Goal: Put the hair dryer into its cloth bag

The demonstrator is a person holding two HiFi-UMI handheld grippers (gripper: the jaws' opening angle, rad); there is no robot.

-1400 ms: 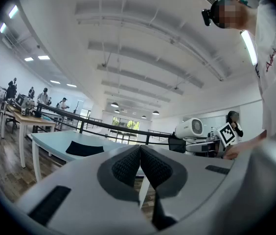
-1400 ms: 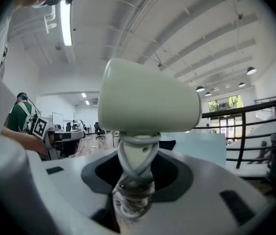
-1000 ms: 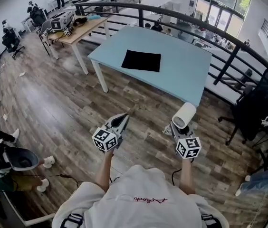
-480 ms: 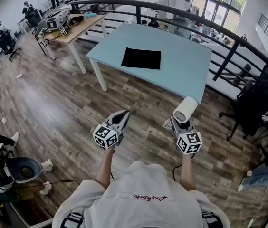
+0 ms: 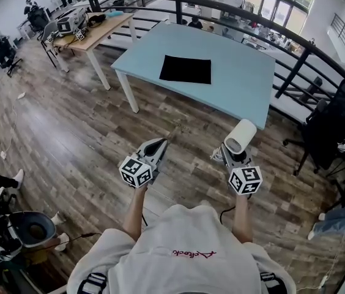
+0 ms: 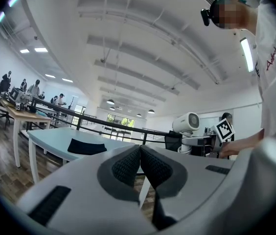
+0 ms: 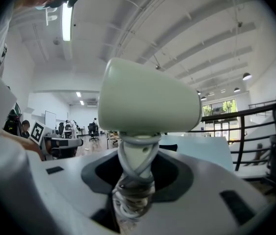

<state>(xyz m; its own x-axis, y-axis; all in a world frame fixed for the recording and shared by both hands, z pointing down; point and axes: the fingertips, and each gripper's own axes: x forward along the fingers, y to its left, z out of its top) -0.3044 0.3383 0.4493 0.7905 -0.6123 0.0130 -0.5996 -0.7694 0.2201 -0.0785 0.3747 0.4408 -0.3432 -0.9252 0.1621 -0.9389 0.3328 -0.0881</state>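
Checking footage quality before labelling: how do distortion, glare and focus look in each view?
Head view: fisheye bends the railing, otherwise sharp. Left gripper view: dark round vignette, left gripper looms large below, cloth bag distinct. Right gripper view: hair dryer fills the centre; ceiling light glares top left.

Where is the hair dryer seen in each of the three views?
Head view: hair dryer right of centre, over the floor.
Left gripper view: hair dryer small, right of centre.
Right gripper view: hair dryer large, in the centre.
Shared landmark: the light blue table.
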